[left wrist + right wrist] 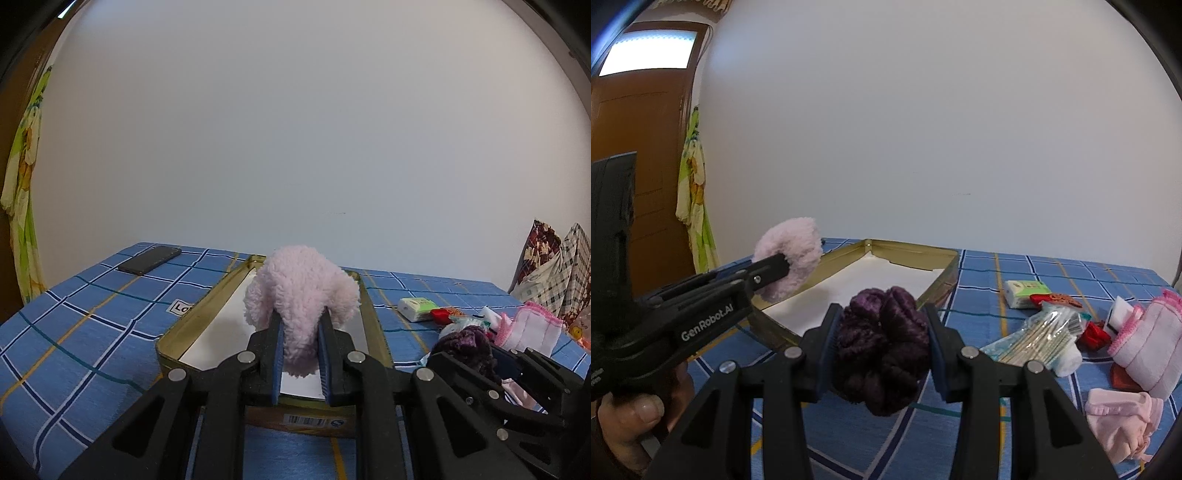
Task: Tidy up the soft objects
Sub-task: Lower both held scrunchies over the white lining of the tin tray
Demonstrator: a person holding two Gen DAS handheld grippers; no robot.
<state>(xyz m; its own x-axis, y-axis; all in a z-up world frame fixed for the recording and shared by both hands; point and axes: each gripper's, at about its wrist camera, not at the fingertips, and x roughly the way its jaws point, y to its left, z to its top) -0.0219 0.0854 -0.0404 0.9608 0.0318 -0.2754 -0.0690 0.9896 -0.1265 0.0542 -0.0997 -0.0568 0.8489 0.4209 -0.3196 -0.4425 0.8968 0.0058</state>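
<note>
Transfer step: both scrunchies gripped, held above the tin.

The left gripper (300, 360) clamps the pink fluffy scrunchie (301, 295) over the open tin (369, 317); the right gripper (882, 354) clamps the purple velvet scrunchie (882, 343) near its rim. Next move, by judgement: lower, then release inside. Blue checked cloth (92, 332) covers the surface; the wall is plain white.

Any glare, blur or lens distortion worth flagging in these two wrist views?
Left wrist: sharp, even light, fisheye bends the blue checked cloth, soft shadow inside the tin tray. Right wrist: sharp too, but the window above the door is blown out, corners vignetted.
</note>
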